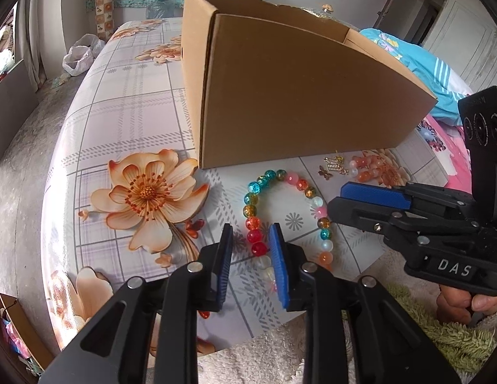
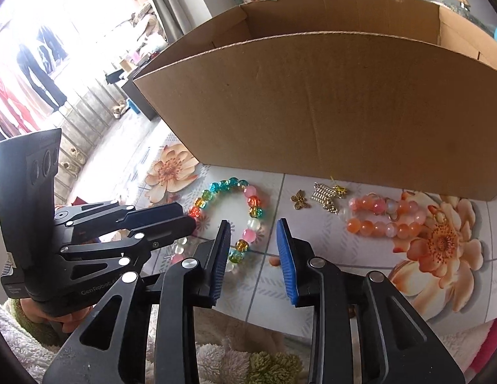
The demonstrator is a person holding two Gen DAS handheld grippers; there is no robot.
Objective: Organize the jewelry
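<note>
A bracelet of many-coloured glass beads (image 1: 271,172) (image 2: 216,187) lies in a loop on the flowered tablecloth, in front of an open cardboard box (image 1: 296,96) (image 2: 328,102). My left gripper (image 1: 251,227) (image 2: 187,217) is open over the loop's left side, and the red beads between its blue pads are not pinched. My right gripper (image 2: 254,224) (image 1: 336,199) is open at the loop's right side, with beads beside its left pad. Further right lie a gold butterfly charm (image 1: 325,171) (image 2: 299,200), small gold pieces (image 1: 336,163) (image 2: 325,196) and an orange-pink bead bracelet (image 1: 365,172) (image 2: 376,227).
The tablecloth (image 1: 136,112) covers a rounded table whose edge drops to a grey floor at the left. A fluffy white and green fabric (image 1: 440,329) lies along the near edge. Blue cloth (image 1: 418,60) sits behind the box at the right. A hand (image 1: 466,304) holds the right gripper.
</note>
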